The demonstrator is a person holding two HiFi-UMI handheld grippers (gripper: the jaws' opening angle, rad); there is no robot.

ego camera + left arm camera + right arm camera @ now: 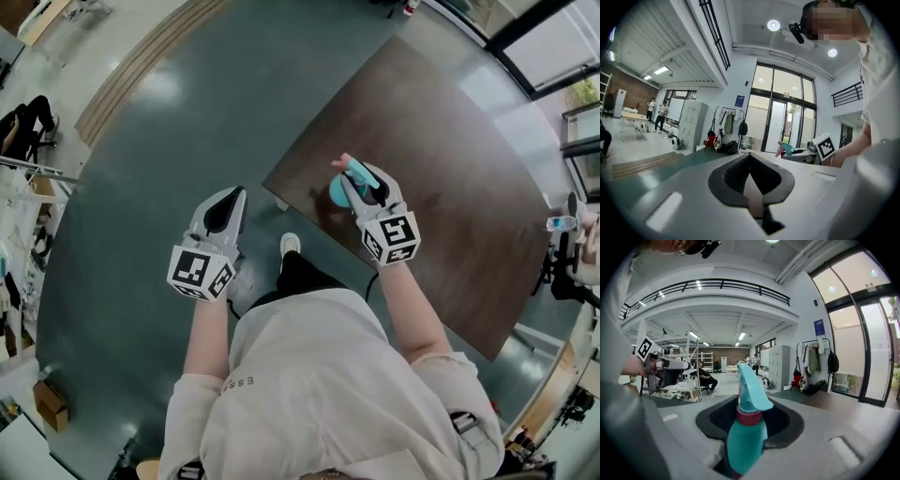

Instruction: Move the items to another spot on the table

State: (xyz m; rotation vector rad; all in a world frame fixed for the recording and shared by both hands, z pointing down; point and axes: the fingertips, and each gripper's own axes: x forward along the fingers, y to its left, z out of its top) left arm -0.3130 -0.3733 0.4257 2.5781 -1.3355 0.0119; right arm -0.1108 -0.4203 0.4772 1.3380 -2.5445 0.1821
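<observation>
A: Wide hall, green floor (187,131), and one dark brown desk (450,197) set slantwise in it. What's nearest us?

B: The left gripper (225,202), out over the floor just off the desk's edge. Its jaws are pressed together on nothing, so it has no part in this just now.

A: And the right gripper (361,186)?

B: It's over the desk's near end, pinching the teal spray bottle (744,437) by its body, below the pink collar (749,418). The nozzle (750,390) stands up between the jaws. Whether the base touches the desk I can't tell.

A: So this is the carry to a new spot, I'd judge.

B: I'd say so. Hold the bottle upright and the pinch firm, since round plastic may twist, and travel level over the wood. The far stretch of the desk looks bare, so there's room. Set the base down flat before letting the jaws part.

A: Beyond that?

B: Glass doors (872,357) and a coat rack (813,365), well apart from all this.
</observation>
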